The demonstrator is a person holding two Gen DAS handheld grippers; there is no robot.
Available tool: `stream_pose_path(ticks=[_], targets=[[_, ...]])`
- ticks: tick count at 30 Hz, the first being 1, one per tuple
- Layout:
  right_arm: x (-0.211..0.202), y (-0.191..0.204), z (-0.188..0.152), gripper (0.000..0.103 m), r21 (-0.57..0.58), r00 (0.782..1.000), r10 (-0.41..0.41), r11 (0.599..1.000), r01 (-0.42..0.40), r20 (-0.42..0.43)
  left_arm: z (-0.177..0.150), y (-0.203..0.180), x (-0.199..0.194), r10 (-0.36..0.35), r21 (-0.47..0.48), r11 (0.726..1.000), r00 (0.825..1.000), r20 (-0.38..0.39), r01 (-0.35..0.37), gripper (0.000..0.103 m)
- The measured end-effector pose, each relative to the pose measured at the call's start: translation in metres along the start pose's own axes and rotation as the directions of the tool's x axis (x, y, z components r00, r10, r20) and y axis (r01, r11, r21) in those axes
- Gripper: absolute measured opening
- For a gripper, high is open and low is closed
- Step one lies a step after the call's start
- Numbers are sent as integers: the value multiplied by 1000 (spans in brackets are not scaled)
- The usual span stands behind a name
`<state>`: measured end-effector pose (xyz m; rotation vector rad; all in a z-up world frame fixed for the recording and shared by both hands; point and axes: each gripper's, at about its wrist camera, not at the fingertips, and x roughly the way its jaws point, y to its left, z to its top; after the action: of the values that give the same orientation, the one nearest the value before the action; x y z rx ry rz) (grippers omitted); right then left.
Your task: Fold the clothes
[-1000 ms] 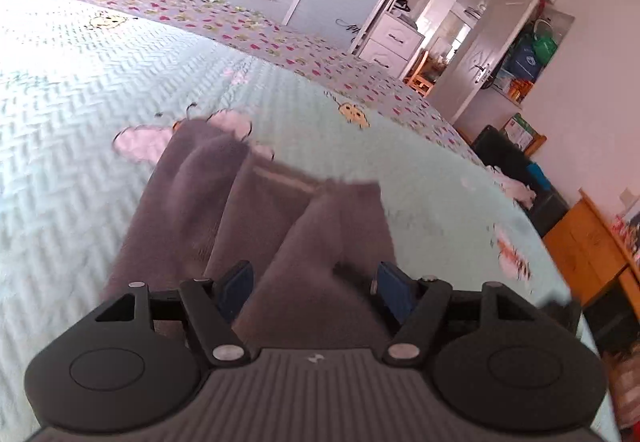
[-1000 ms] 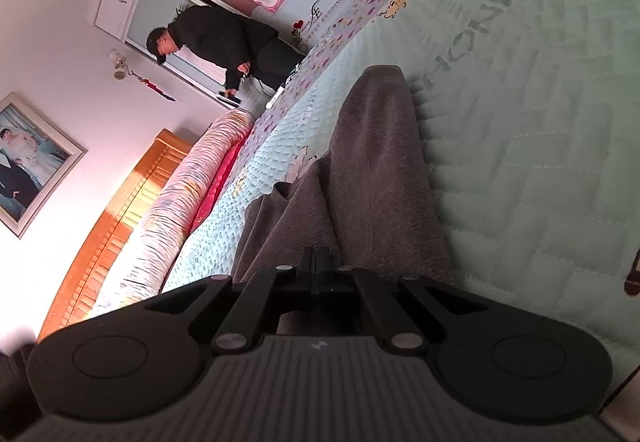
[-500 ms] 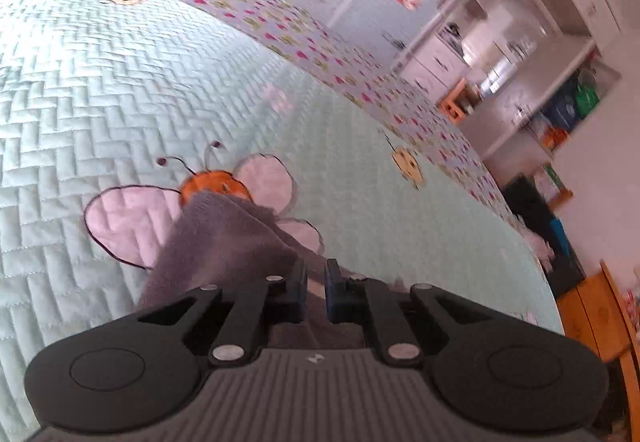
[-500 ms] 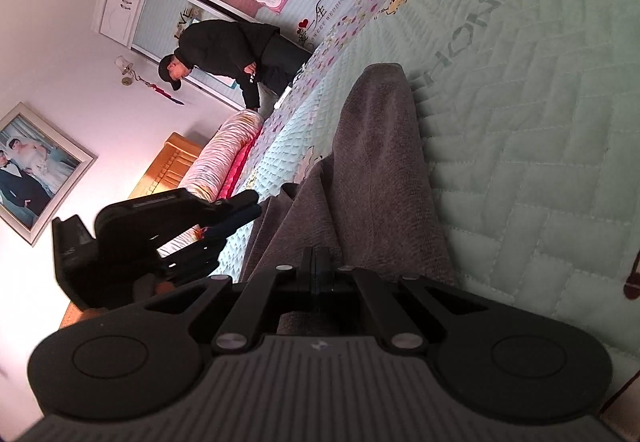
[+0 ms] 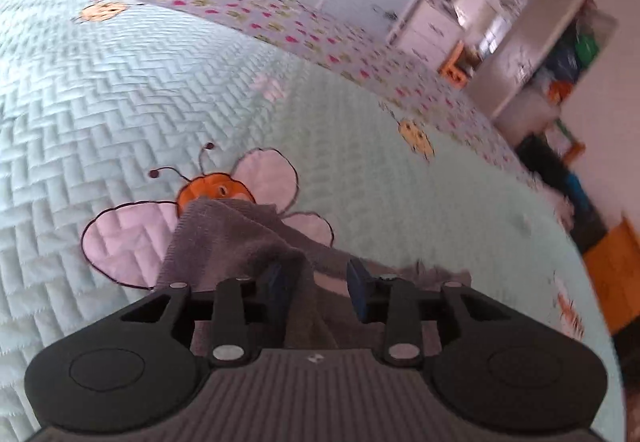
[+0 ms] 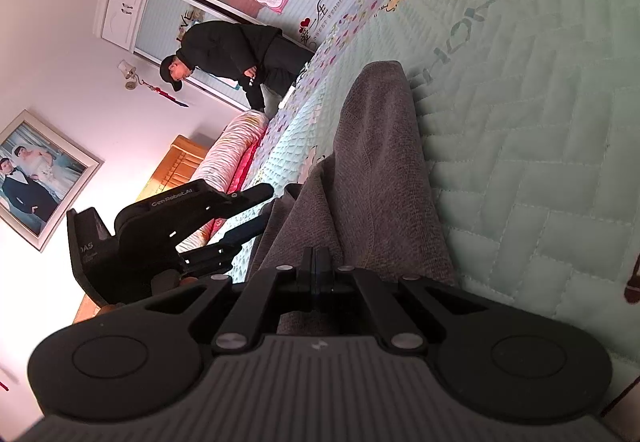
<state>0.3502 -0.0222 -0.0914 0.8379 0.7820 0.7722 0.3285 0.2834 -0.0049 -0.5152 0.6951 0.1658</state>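
Folding a grey cloth (image 5: pixel 224 242) on the bed (image 5: pixel 100 90). Finds the cloth's far end on top of the bee (image 5: pixel 218 188) sewn into the cover, hiding the bee's lower body and touching its wings. Runs back from the bee toward both claws in long soft folds.

Has the left claw (image 5: pixel 316 278) just on the near side of the bee, tipped down at the cloth. Has just been opening its jaws: now partway apart, not wide. Leaves a raised fold of cloth between the blue pads (image 5: pixel 358 288), with no squeeze on it. Looks like a let-go, so that this end can rest flat by the bee.

Holds the right claw (image 6: pixel 316 264) farther back from the bee, jaws shut tight on the near edge of the cloth. Probably lifts that edge to keep the cloth straight and stop any slide while the other end goes down.

Next, likely needs a smoothing of the lumpy fold near the bee, or a fresh grab there for another fold. Could go wrong with the fold catching on a pad and lifting up with the left claw.

Far past the bee, shows a person in black (image 6: pixel 240 54) bending over, no part of the job.
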Motion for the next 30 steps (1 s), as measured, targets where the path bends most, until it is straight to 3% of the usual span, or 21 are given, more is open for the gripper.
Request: stream_pose_path(ticks=[2, 4, 5, 8, 10, 13, 17, 20, 22, 24, 26, 30], targets=[[0, 0, 0, 0, 0, 1000, 0, 1000, 0, 0, 0, 0, 9, 22, 22, 1000, 999, -46, -21, 33], [0, 0, 0, 0, 0, 1000, 0, 1000, 0, -1, -2, 1, 13, 18, 33, 999, 997, -70, -15, 8], [0, 0, 0, 0, 1, 1000, 1, 1000, -1, -1, -2, 1, 13, 7, 35, 999, 998, -70, -5, 6], [-1, 0, -1, 0, 1, 1000, 1, 1000, -1, 0, -1, 5, 10, -36, 20, 999, 998, -59, 38, 6], [-1, 0, -1, 0, 1, 1000, 1, 1000, -1, 0, -2, 16, 13, -99, -47, 994, 993, -62, 97, 6], [-1, 0, -2, 0, 3, 1000, 3, 1000, -3, -1, -8, 27, 25, -67, -77, 995, 996, -67, 61, 8], [-1, -1, -2, 0, 7, 1000, 6, 1000, -6, -1, -8, 30, 21, -88, -104, 991, 994, -56, 82, 8], [-1, 0, -2, 0, 6, 1000, 7, 1000, -7, -2, -2, 27, 2, -86, -122, 989, 995, -58, 78, 20], [-1, 0, -2, 0, 6, 1000, 7, 1000, -7, -2, 3, 25, -20, -103, -124, 987, 995, 2, 102, 37], [-1, 0, -2, 0, 6, 1000, 6, 1000, -6, -2, 4, 25, -39, -87, -99, 991, 995, 54, 92, 44], [-2, 0, -2, 0, 6, 1000, 5, 1000, -5, -2, 5, 25, -51, -53, -68, 996, 995, 83, 58, 45], [-2, 1, -3, 0, 5, 1000, 4, 1000, -4, -2, 2, 34, -36, -11, -59, 998, 1000, 9, 11, 36]])
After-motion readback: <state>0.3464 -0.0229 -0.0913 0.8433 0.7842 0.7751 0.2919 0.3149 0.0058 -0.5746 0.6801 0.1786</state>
